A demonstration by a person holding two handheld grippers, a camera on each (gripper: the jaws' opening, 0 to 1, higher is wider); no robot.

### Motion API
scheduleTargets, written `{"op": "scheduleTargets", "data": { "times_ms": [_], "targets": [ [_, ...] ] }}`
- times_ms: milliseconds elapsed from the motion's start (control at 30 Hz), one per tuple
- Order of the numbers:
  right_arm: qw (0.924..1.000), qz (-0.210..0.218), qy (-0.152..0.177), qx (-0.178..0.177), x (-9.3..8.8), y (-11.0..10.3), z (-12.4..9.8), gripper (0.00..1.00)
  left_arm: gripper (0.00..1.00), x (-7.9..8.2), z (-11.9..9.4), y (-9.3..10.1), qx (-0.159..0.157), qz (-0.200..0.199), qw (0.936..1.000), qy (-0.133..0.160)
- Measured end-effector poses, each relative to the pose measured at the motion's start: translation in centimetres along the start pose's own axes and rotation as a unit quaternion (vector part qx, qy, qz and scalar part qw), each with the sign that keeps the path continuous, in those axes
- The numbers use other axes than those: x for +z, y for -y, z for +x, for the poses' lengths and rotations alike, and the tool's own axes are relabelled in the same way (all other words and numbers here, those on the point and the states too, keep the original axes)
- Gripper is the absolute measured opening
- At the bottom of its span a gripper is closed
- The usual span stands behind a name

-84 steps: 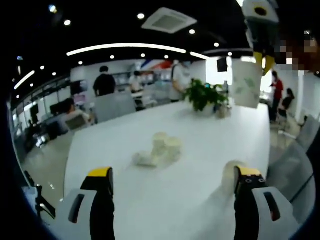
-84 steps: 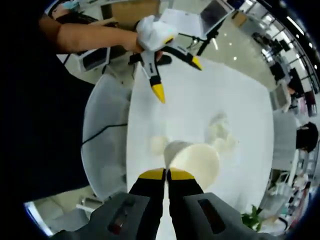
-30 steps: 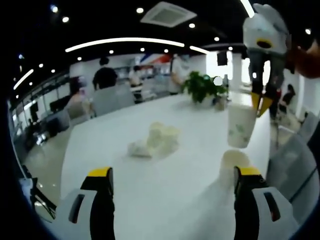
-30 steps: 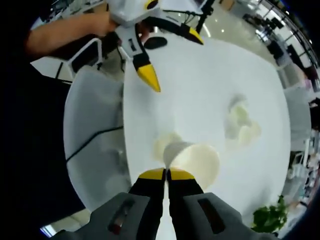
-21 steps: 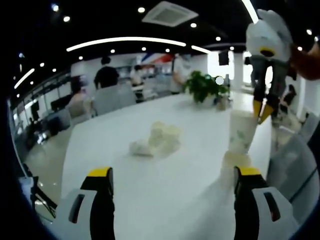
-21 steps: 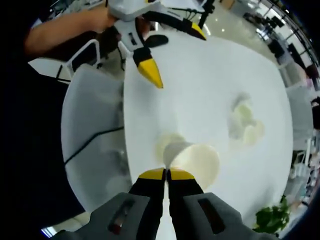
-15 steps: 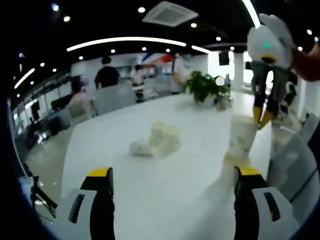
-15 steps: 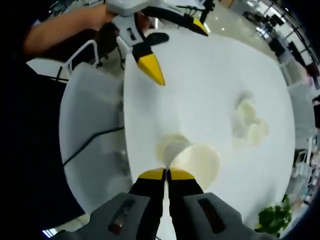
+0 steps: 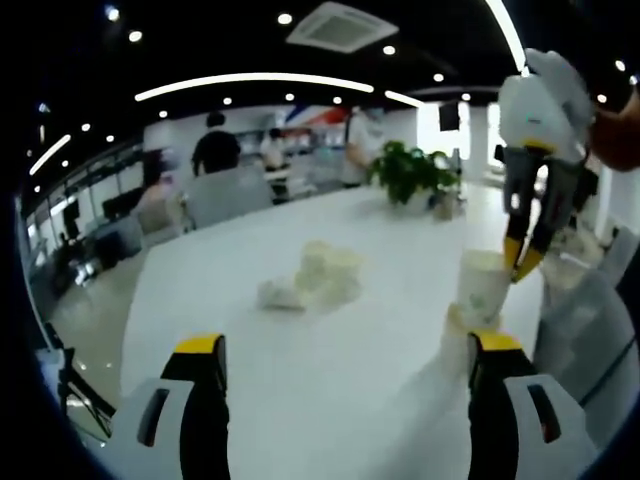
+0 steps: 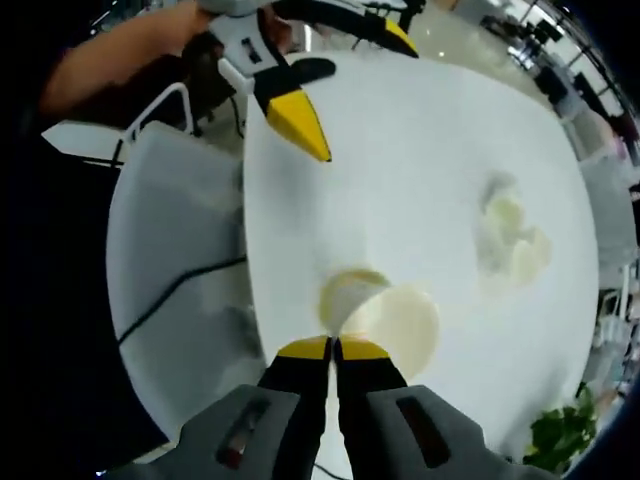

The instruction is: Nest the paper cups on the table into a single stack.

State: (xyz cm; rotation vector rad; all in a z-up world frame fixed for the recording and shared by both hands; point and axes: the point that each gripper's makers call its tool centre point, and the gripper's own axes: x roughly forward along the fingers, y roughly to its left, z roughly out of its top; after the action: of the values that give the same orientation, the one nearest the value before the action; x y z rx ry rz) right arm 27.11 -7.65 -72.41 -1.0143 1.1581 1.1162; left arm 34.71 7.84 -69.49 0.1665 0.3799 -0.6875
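Right now: a nesting step is in hand, one cup going down into another near the edge of the white surface [image 9: 300,380].
Right gripper: seen in the left gripper view, the right gripper [image 9: 520,262] comes in from above with its yellow tips pinched on the rim of the held cup [image 9: 483,288]; in its own view the jaws are pressed together on that rim, the cup's open mouth [image 10: 398,328] facing the camera.
Held cup: upright, its base sunk into the mouth of the lower cup [image 9: 458,340], most of its wall above that rim, so by my read only partly seated.
Lower cup: standing on the surface just beside the left gripper's right-hand jaw; its rim shows as a pale ring [image 10: 345,290] past the held cup.
Left gripper: the left gripper [image 9: 345,352] has its jaws spread wide and nothing between them; from the right gripper view it hovers [image 10: 345,60] over the far side of the surface.
Loose cups: a cluster of cups [image 9: 318,278] lies mid-surface, well apart from the pair, some tipped over; the count is hard to tell.
Backdrop: a potted plant [image 9: 408,178] at the far end, people beyond.
Next move: probably push the held cup fully home, straight down to avoid tipping the lower one, then let go of the rim and go for the cluster.
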Motion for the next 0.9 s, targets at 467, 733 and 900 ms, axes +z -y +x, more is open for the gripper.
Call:
{"op": "scheduleTargets", "data": {
  "times_ms": [467, 733, 900],
  "targets": [
    [0.9998, 0.017, 0.002, 0.007, 0.2, -0.2, 2.6, 0.00, 0.98, -0.5, -0.3, 0.1, 0.002, 0.001, 1.0000, -0.005],
    [0.9997, 0.019, -0.008, 0.013, 0.0, -0.7, 4.5, 0.00, 0.98, -0.5, -0.4, 0.2, 0.002, -0.002, 1.0000, -0.003],
    [0.9996, 0.020, -0.007, 0.017, -0.2, -0.8, 5.3, 0.00, 0.98, -0.7, -0.4, 0.1, 0.003, -0.003, 1.0000, -0.003]
  ]
}}
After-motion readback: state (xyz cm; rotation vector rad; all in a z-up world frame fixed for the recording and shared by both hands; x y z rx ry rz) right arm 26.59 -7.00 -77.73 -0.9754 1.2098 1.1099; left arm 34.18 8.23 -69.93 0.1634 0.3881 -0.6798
